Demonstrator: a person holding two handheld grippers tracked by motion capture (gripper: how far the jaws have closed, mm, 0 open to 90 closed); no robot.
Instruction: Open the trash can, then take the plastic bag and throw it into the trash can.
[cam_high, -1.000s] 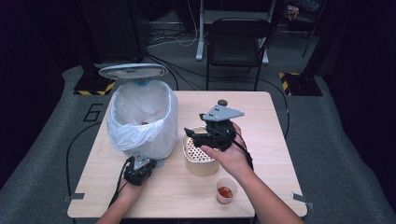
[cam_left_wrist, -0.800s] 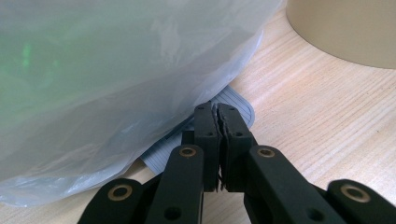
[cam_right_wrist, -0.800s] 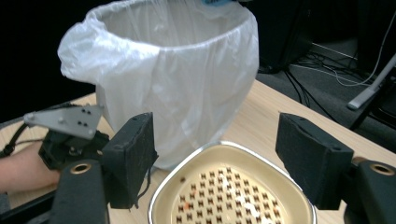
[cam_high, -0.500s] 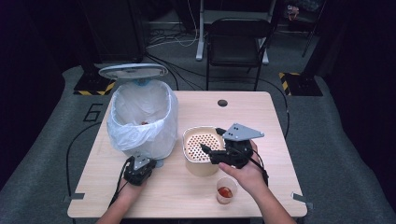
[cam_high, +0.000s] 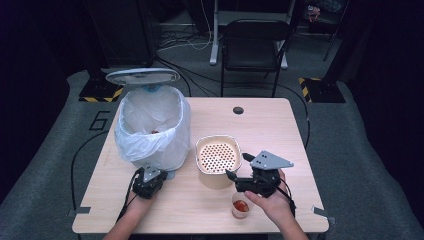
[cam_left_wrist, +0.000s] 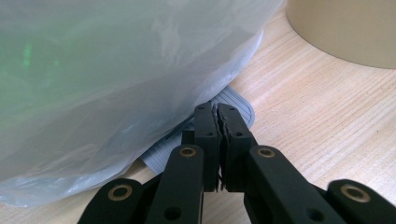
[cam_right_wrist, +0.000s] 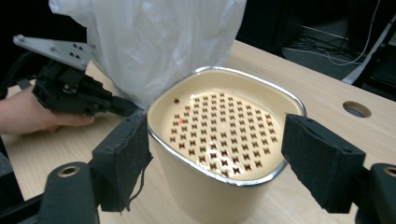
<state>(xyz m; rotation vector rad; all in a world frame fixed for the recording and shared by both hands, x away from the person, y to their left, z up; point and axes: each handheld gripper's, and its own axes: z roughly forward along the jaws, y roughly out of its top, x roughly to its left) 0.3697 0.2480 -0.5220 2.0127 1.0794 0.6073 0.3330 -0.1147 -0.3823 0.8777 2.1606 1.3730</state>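
A cream strainer bowl (cam_high: 217, 160) with a perforated insert stands on the table mid-front. My right gripper (cam_high: 237, 166) sits just right of it. In the right gripper view the bowl (cam_right_wrist: 224, 135) lies between the pads (cam_right_wrist: 123, 158) of my right gripper (cam_right_wrist: 219, 163). The jaws have just been opening and do not press on it. My left gripper (cam_high: 148, 181) is shut, and in its own view the left gripper (cam_left_wrist: 216, 112) rests its tips on the bin's grey ribbed pedal (cam_left_wrist: 236, 100). The bin (cam_high: 152, 127), lined with a white bag, has its lid (cam_high: 142, 76) up.
A small clear cup (cam_high: 241, 205) holding something red stands near the front edge, just under my right hand. A round hole (cam_high: 238, 110) is in the tabletop at the back. A black chair (cam_high: 252, 47) stands beyond the table.
My right gripper has come down and back from above the bowl to its near-right side, and its jaws are wider. The bowl stays put on the table. The left gripper has not moved.
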